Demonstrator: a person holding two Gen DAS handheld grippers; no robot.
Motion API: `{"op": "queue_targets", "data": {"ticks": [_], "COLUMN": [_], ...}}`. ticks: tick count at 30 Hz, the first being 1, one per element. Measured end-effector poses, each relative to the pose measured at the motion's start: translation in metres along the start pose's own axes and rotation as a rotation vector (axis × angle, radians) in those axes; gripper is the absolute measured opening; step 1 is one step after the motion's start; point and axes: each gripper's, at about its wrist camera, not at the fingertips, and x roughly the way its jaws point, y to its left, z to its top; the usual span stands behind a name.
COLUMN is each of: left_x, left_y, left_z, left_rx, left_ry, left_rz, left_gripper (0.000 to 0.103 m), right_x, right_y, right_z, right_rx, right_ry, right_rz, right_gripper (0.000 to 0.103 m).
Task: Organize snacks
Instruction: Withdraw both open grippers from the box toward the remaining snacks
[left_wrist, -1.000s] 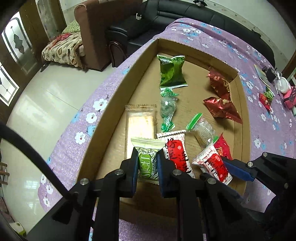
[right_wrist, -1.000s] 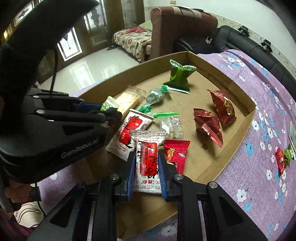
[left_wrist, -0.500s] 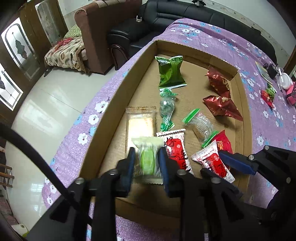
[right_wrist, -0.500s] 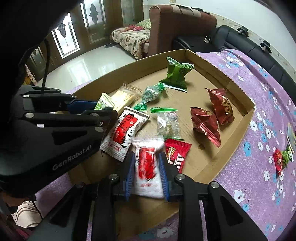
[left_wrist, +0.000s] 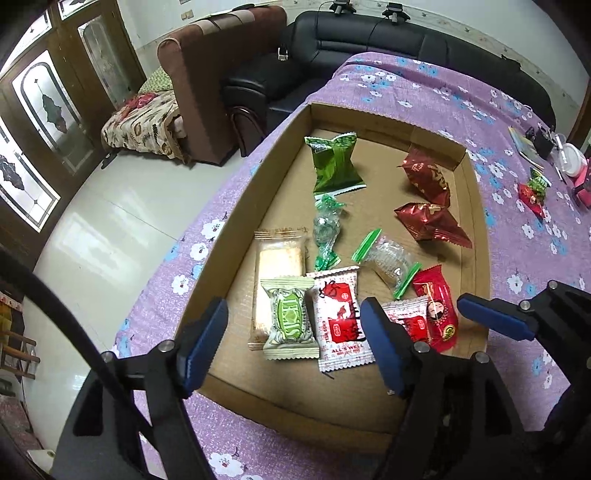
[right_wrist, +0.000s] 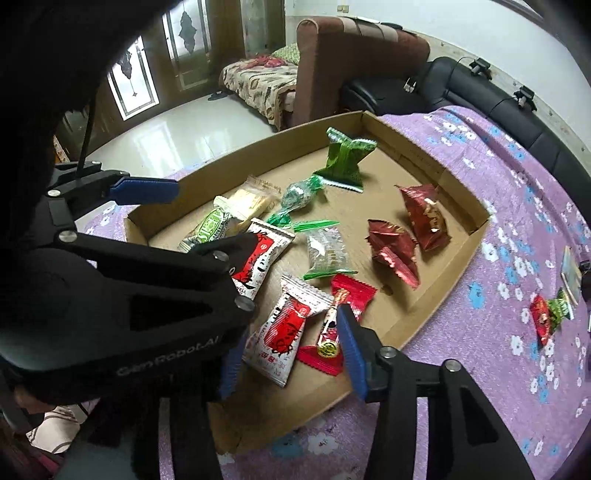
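Two handheld grippers hang over a shallow cardboard tray (left_wrist: 229, 236) of snacks set on a purple flowered cloth (left_wrist: 424, 92). The left gripper (left_wrist: 291, 332) has just been opening its jaws; they now stand wide apart above a cream-and-green packet (left_wrist: 290, 319), which lies flat on the tray floor between the blue pads, touched by neither. Beside that packet lie a pale biscuit pack (left_wrist: 279, 258) and a white-and-red sachet (left_wrist: 340, 317). The right gripper (right_wrist: 288, 339) has likewise just been opening; its jaws are partly apart, and a second white-and-red sachet (right_wrist: 286, 332) rests on the cardboard between them, free of both pads, with a red candy packet (right_wrist: 341, 314) just beside it under the right-hand finger. Farther along the tray lie a clear bag with green ends (left_wrist: 388, 258), a green twist-wrapped sweet (left_wrist: 325, 229), a dark green pouch (left_wrist: 334, 162) and two maroon foil packs (left_wrist: 428, 218). One more small red-and-green snack (right_wrist: 546, 314) sits outside the tray on the cloth. A brown armchair (left_wrist: 207, 74) and a black sofa (left_wrist: 354, 33) stand behind.
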Motion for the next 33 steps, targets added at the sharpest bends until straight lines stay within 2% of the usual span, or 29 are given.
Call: {"op": "queue_targets", "data": {"ticks": [10, 15, 18, 27, 29, 33], "left_x": [-0.019, -0.030, -0.032, -0.030, -0.029, -0.021], "left_y": [-0.017, -0.053, -0.084, -0.155, -0.166, -0.180], "left_z": [-0.010, -0.017, -0.018, -0.001, 0.005, 0.018], "left_rx": [-0.015, 0.034, 0.081, 0.124, 0.116, 0.089], "left_ry": [-0.013, -0.013, 0.009, 0.038, 0.040, 0.070], "left_rz": [-0.028, -0.086, -0.128, -0.177, -0.176, -0.183], "left_gripper": [0.075, 0.075, 0.075, 0.075, 0.075, 0.075], "right_x": [-0.033, -0.049, -0.056, -0.074, -0.081, -0.079], "right_y": [-0.023, -0.056, -0.079, -0.173, -0.205, -0.265], "right_z": [-0.025, -0.053, -0.072, -0.108, -0.110, -0.108], "right_rx": [0.094, 0.189, 0.232, 0.327, 0.388, 0.550], "right_ry": [-0.032, -0.043, -0.041, -0.070, -0.101, -0.139], "right_rz": [0.035, 0.045, 0.012, -0.160, -0.207, -0.199], "right_gripper": [0.059, 0.060, 0.060, 0.061, 0.061, 0.063]}}
